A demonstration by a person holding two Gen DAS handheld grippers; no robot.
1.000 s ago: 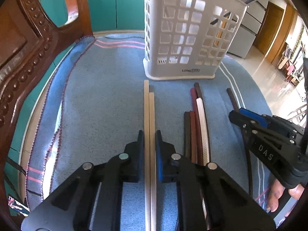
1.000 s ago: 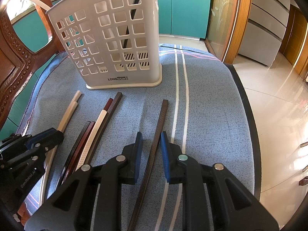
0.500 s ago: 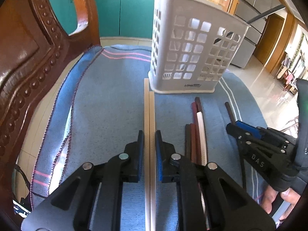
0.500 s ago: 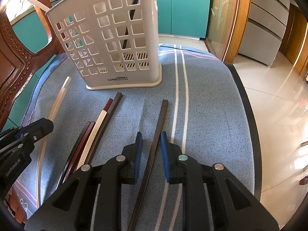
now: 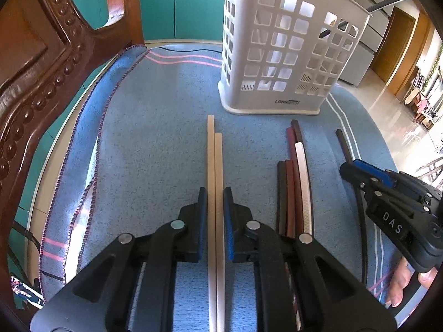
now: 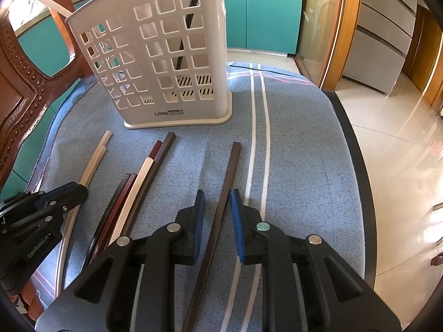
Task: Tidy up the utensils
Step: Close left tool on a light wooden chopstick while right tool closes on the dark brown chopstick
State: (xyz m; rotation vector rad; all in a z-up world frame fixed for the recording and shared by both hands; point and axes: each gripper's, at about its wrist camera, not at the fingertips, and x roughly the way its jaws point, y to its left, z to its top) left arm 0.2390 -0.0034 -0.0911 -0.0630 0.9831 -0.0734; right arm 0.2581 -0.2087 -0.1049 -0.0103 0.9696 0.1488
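Observation:
My left gripper (image 5: 215,193) is shut on a pair of cream chopsticks (image 5: 214,155), which point toward the white slotted utensil basket (image 5: 288,49). The pair also shows in the right wrist view (image 6: 94,160). My right gripper (image 6: 217,199) straddles a single dark brown chopstick (image 6: 229,174) lying on the blue cloth; its jaws stand slightly apart from the stick. A bundle of dark, maroon and white chopsticks (image 5: 295,182) lies between the two grippers. The basket (image 6: 166,55) holds a dark stick and a white stick.
A blue cloth (image 5: 152,138) with white stripes (image 6: 259,138) covers the round table. A carved wooden chair back (image 5: 41,63) rises at the left. Teal cabinets stand behind. The table edge and tiled floor (image 6: 387,152) are at the right.
The left gripper lifted the cream chopsticks, tilted them up, then brought them back level and closer to the basket. The right gripper has stayed over the dark chopstick.

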